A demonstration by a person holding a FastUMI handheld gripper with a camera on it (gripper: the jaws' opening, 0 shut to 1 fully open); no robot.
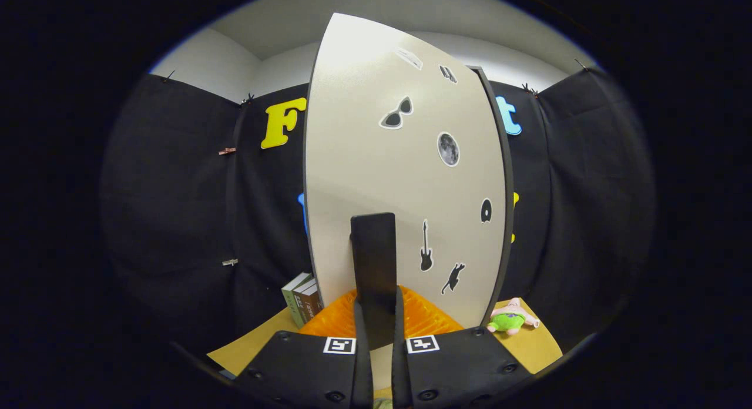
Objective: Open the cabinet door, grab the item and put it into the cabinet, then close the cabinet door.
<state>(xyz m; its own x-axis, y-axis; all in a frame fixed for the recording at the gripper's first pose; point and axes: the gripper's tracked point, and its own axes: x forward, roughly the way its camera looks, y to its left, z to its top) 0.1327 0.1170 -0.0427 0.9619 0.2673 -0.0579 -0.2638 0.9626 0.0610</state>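
Closest to the lens, at the bottom centre of the frame, the claw (376, 338) has its two fingers drawn narrow, both pressing on the dark upright door handle (373, 268) that stands between them. That handle is fixed to the pale cabinet door (376, 180), which fills the middle of the frame and carries small stickers of sunglasses, a moon, a guitar and a cat. At lower right, a pink-and-green plush toy (511, 318) lies on the yellow counter (540, 344), just beside the door's edge. An orange ribbed object (426, 318) lies behind the fingers, and green books (302, 300) stand at lower left.
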